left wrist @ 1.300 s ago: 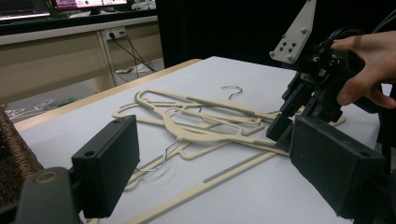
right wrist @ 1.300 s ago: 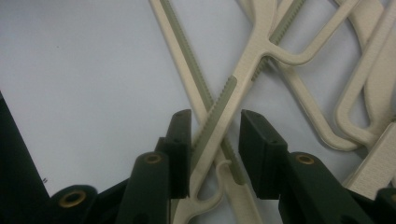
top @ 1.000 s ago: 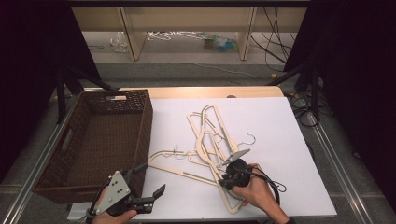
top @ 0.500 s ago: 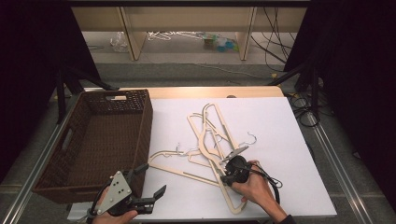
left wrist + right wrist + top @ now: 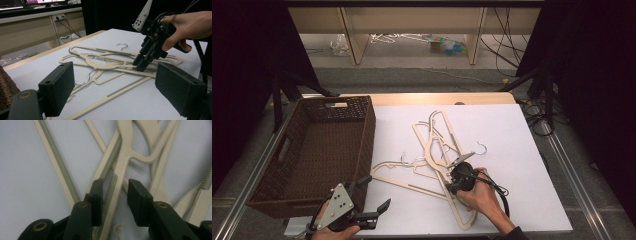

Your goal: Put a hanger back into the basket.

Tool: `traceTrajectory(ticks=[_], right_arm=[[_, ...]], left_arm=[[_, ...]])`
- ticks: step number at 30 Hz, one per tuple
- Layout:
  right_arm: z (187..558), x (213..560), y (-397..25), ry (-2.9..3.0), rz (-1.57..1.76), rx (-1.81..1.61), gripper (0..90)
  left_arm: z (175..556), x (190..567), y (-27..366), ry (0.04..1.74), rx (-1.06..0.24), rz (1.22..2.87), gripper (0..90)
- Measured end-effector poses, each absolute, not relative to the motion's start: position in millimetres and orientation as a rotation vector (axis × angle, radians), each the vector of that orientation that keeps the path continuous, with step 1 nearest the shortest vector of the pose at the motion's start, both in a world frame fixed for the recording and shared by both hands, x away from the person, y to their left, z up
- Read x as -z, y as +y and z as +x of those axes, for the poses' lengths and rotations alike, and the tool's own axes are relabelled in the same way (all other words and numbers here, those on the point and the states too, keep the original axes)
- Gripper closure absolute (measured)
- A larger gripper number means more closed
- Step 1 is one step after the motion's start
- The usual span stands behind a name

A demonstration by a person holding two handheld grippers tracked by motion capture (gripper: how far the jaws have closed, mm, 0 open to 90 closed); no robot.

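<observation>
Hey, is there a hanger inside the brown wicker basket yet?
No, the wicker basket in the high view holds nothing, while the cream hangers all lie on the white table beside it.

Your left gripper has black jaws with brass-ringed pivots and a grey three-cornered plate dotted with holes. Your right gripper is black too, trailing a looped black cable; your sleeve is dark.
</observation>
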State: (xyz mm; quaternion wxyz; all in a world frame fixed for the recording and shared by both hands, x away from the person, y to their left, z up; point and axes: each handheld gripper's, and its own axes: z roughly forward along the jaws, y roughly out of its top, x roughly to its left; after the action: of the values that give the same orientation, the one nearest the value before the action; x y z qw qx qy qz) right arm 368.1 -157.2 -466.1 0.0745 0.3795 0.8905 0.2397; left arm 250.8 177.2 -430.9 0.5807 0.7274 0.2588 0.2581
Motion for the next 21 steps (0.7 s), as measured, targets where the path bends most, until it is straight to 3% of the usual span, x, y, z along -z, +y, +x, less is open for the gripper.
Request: traceTrajectory(ticks=[12, 21], right_arm=[[372.5, 464.0, -154.4, 2.701, 1.146, -0.675, 74.3], [365.8, 443.4, -167.2, 2.746, 1.05, -0.678, 79.5]], left_arm=[[249.8, 430.5, 177.3, 0.61, -0.598, 1.697, 15.9], [250.0, 430.0, 178.3, 0.609, -0.603, 1.694, 15.9]])
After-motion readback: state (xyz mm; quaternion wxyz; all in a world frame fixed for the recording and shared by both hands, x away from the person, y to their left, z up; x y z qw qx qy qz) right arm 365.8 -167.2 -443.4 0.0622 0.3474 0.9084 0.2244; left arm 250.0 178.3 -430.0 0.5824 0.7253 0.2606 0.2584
